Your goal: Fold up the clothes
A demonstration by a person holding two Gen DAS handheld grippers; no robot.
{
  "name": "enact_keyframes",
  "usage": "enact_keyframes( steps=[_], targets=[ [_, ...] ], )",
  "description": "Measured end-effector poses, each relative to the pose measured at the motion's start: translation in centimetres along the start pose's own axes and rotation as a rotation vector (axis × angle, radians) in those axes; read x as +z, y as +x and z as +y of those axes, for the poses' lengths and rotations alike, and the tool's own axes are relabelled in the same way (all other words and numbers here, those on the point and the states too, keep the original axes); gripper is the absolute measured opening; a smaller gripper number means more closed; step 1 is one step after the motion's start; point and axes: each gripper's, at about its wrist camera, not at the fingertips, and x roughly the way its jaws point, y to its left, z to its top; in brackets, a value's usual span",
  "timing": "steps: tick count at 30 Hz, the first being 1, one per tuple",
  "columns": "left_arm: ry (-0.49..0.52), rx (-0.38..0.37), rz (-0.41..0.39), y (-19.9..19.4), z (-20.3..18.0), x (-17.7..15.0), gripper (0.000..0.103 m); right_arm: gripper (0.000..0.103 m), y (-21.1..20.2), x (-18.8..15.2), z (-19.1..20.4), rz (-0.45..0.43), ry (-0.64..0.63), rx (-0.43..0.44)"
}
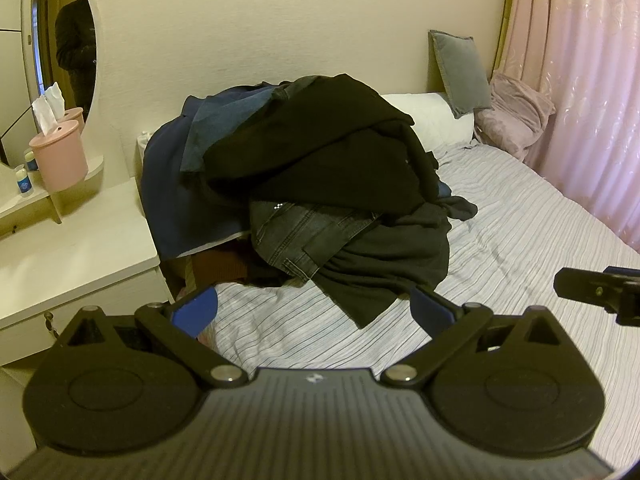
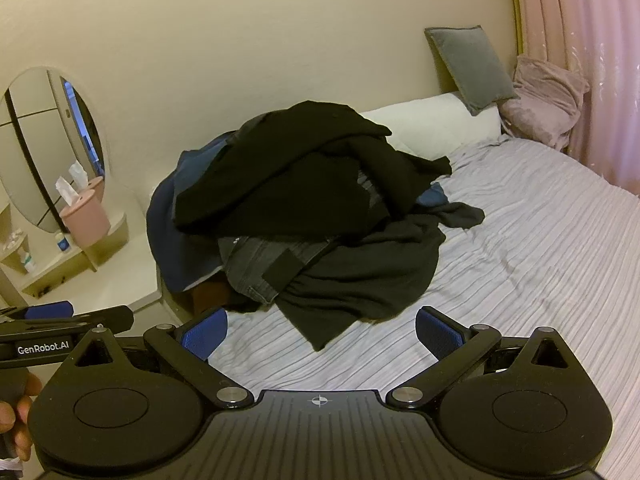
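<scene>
A heap of dark clothes (image 1: 320, 168) lies on the striped bed (image 1: 520, 240) against the wall: a black top on top, dark grey jeans (image 1: 304, 232) below it, navy pieces at the left. The heap also shows in the right wrist view (image 2: 304, 200), with the jeans (image 2: 264, 264) at its front. My left gripper (image 1: 314, 312) is open and empty, a little short of the heap's front edge. My right gripper (image 2: 322, 336) is open and empty, also just short of the heap. The left gripper's side shows at the left of the right wrist view (image 2: 68, 328).
A white dresser (image 1: 72, 256) with an oval mirror (image 1: 64, 40) and a pink tissue holder (image 1: 60, 156) stands left of the bed. A white pillow (image 1: 432, 120), a grey cushion (image 1: 460, 72) and a pink cushion (image 1: 516, 116) lie at the head. A pink curtain (image 1: 580, 80) hangs at the right.
</scene>
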Motion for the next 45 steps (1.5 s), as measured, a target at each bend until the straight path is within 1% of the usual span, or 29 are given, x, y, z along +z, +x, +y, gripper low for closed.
enact_keyframes(
  steps=[19,25,28,33,38,41,45],
  targets=[
    [0.011,0.0,0.018,0.1,-1.2,-0.6,0.101,0.102,-0.6,-0.4,-1.3,0.006,0.023,-0.005],
    [0.048,0.0,0.018,0.3,-2.2,-0.9,0.101,0.102,-0.4,-0.7,-2.3,0.021,0.022,-0.008],
    [0.075,0.015,0.015,0.4,-2.9,-0.9,0.101,0.102,-0.3,-0.8,-2.9,0.028,0.01,-0.018],
    [0.085,0.043,0.018,0.6,-4.0,-0.8,0.101,0.102,-0.1,-0.8,-4.6,0.038,0.001,-0.021],
    [0.111,0.059,0.006,0.7,-5.4,-0.8,0.101,0.102,-0.2,-0.4,-6.8,0.039,0.007,-0.001],
    [0.115,0.066,-0.005,0.6,-6.1,-0.6,0.101,0.102,-0.3,0.1,-8.1,0.03,-0.005,0.018],
    [0.104,0.067,-0.039,0.2,-6.1,0.1,0.101,0.102,-0.8,0.9,-10.1,0.005,-0.014,0.057]
  ],
)
